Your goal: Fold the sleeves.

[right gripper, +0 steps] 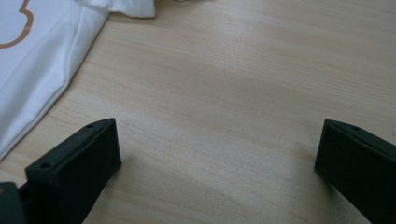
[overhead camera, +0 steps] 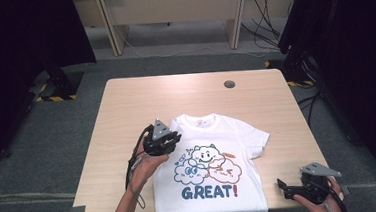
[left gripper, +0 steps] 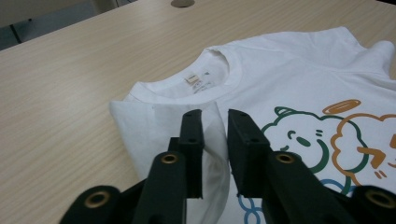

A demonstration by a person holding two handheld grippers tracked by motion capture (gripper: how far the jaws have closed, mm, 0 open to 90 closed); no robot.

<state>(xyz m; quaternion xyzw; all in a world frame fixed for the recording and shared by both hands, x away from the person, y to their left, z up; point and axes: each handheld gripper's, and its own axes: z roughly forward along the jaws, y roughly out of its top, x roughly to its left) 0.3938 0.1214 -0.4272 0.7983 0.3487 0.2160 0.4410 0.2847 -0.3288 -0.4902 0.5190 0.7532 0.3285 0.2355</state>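
On the wooden table (overhead camera: 126, 105), near its front edge, a white T-shirt (overhead camera: 214, 154) lies flat, print up, left sleeve folded in over the body. Left gripper (left gripper: 215, 140) sits over that folded sleeve by the collar; jaws parted narrowly, fold of cloth visible in the gap, pads not pressing it. Right gripper (right gripper: 217, 154) rests low beside the shirt's right hem, jaws spread wide over bare wood, holding nothing.

one t-shirt (overhead camera: 215, 159), two grippers, one table (overhead camera: 126, 110)
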